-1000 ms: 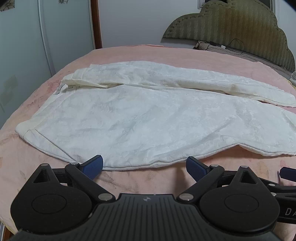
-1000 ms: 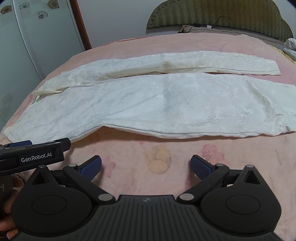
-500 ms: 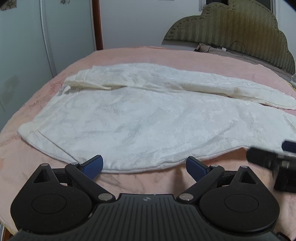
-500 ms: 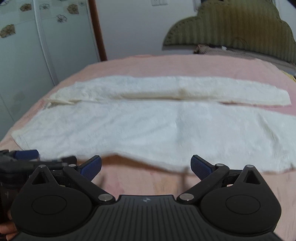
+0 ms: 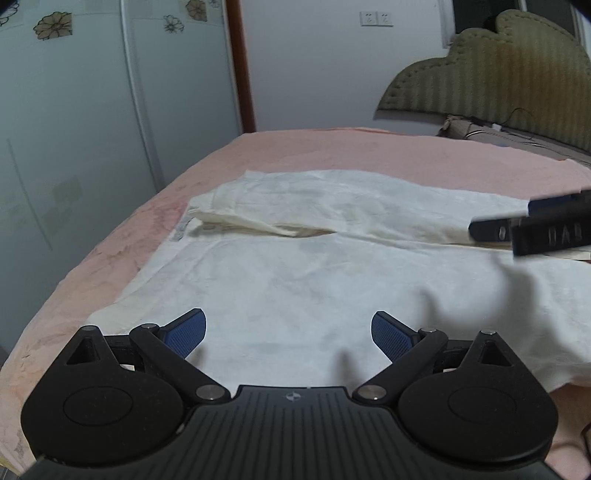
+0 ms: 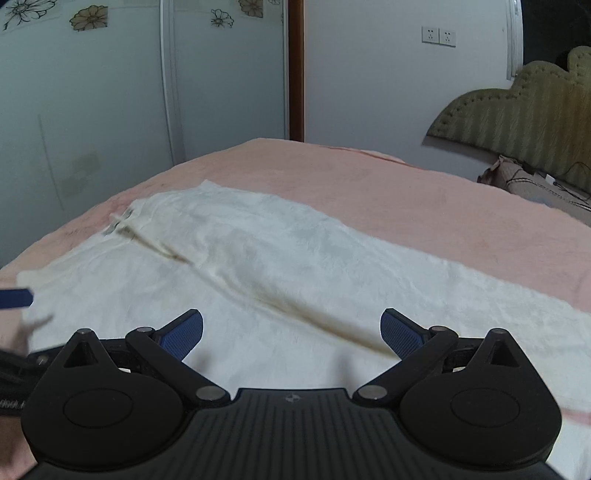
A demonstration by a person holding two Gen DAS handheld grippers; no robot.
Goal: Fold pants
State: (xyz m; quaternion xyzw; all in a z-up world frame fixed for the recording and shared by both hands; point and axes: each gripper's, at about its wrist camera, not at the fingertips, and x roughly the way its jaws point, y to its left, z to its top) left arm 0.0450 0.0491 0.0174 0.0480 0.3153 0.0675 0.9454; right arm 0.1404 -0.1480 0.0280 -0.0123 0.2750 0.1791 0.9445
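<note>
While pale wardrobe doors [image 5: 92,110] printed with flower motifs fill the left of both views, no word can be read on them, and the only lettering anywhere sits on the black body of the right gripper [image 5: 546,229] where it juts into the left wrist view from the right: blurred characters that look like "DAB", not sure. Spread flat over the pink bedcover [image 5: 295,147], the white pants [image 5: 295,280] reach from near the bed's left edge across toward the right; the cloth is cream-white, faintly patterned and lightly wrinkled, with one leg lying along the far side and the broader leg nearer, a shadowed crease running between them. At the waist end near the left edge a small tag pokes out. Just above the near leg, the left gripper [image 5: 288,334] has its blue-padded fingers [image 5: 186,330] spread wide with nothing between them. Seen from its own wrist, the right gripper [image 6: 291,332] likewise stands wide apart and empty over the crease between the legs. Farther right, an olive padded headboard [image 5: 498,81] rises at the bed's far right corner, with two wall sockets [image 5: 376,18] above it.
</note>
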